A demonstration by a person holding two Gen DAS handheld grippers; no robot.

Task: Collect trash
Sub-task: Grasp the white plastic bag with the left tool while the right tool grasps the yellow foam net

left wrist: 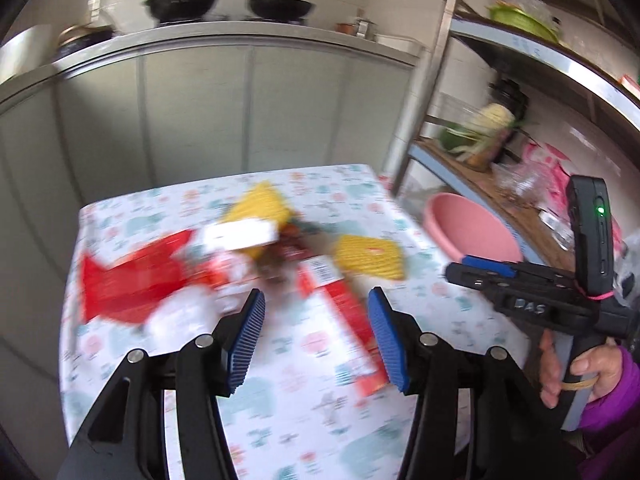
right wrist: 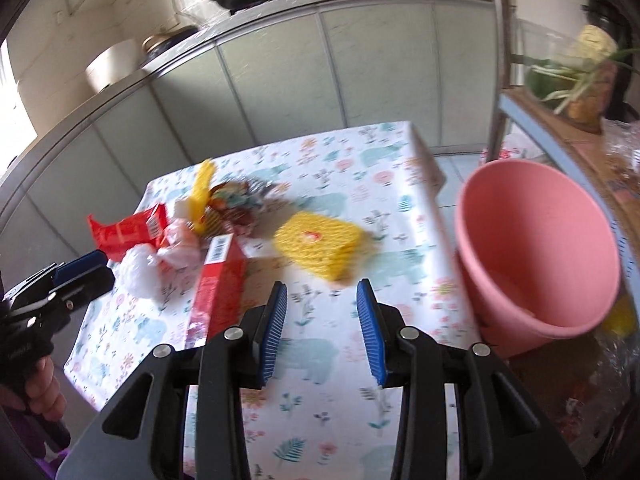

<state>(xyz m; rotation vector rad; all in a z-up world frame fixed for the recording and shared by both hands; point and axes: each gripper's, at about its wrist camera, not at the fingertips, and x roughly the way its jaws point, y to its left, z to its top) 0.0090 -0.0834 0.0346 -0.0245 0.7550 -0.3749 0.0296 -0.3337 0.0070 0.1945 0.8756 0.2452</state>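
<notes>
Trash litters the table beside a pink bucket.

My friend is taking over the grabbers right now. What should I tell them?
Left tongs: open, nothing between them, above the table.
Right tongs: open, nothing between them too.
Trash on the flowery table: red carton, yellow foam net, red wrapper, white plastic bag, a mixed heap behind them.
Pink bucket stands right of the table; something yellow may lie by its base.
Done: unclear, little if any.
Left: move all that trash into the bucket.
</notes>
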